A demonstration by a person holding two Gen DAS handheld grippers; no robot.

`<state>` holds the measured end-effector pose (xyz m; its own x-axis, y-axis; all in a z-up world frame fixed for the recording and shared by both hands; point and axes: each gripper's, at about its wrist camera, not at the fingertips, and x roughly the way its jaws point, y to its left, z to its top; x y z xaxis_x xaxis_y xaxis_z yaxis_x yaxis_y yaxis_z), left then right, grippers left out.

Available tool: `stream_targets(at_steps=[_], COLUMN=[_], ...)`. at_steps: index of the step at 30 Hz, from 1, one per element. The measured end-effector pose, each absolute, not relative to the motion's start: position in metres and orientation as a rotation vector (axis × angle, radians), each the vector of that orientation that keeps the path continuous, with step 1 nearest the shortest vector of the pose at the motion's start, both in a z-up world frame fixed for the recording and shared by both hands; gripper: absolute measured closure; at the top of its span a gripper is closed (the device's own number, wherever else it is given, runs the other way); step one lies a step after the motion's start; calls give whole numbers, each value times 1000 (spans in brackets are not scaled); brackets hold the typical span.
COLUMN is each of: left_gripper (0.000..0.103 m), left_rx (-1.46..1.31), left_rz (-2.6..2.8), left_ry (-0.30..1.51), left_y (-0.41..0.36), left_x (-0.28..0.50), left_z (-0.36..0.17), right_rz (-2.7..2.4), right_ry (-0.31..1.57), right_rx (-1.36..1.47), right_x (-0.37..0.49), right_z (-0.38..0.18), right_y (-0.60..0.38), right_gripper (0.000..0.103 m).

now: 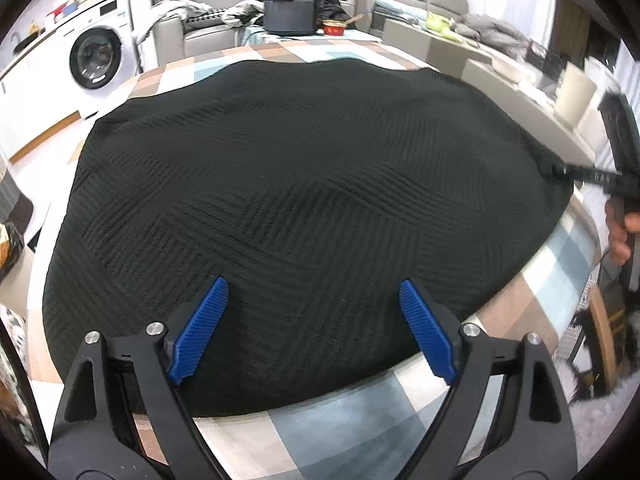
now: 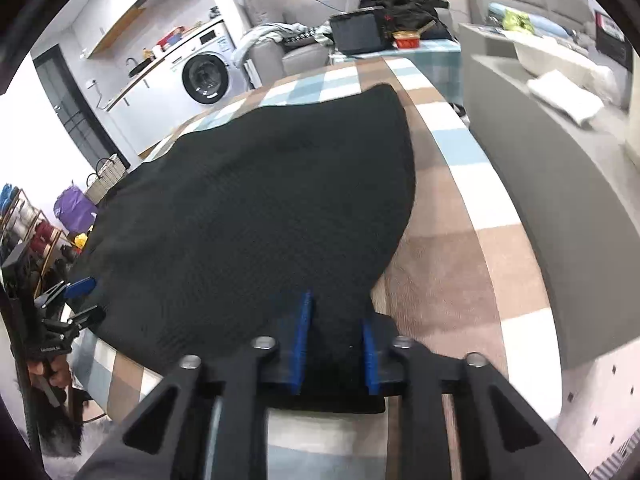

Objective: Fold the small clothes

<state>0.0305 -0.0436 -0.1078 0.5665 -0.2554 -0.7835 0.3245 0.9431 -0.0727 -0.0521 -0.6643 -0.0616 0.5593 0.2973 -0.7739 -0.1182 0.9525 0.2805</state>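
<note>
Black knit garment (image 1: 304, 200): spread flat on checked surface (image 1: 304, 436). Near-right corner is pinched by right hand-held gripper (image 2: 334, 344); left hand-held gripper (image 1: 314, 316), wide open, empty, is held over near edge. Opposite corner should be gripped before lifting evenly.

A table (image 1: 348, 428) is covered by a checked cloth of brown, white and pale blue. A black textured knit garment (image 1: 288, 208) is spread flat across most of it.
</note>
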Motion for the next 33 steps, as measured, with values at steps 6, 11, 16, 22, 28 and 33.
stream_targets(at_steps=[6, 11, 16, 22, 28, 33], left_gripper=[17, 17, 17, 28, 80, 88], left_rx=[-41, -130, -157, -163, -134, -187], left_rz=[-237, -61, -17, -90, -185, -167], left_ry=[827, 801, 851, 896, 907, 846], left_y=[-1, 52, 76, 73, 39, 51], left_x=[35, 44, 57, 73, 87, 78], left_z=[-86, -85, -97, -110, -113, -99], right_rz=[156, 138, 207, 262, 299, 301], right_ry=[944, 873, 755, 771, 788, 791], right_rx=[146, 98, 210, 183, 177, 161], right_x=[-46, -58, -67, -50, -42, -41], right_z=[-60, -39, -13, -17, -25, -28], right_y=[-679, -676, -672, -641, -621, -616], right_gripper=[88, 58, 46, 46, 46, 46])
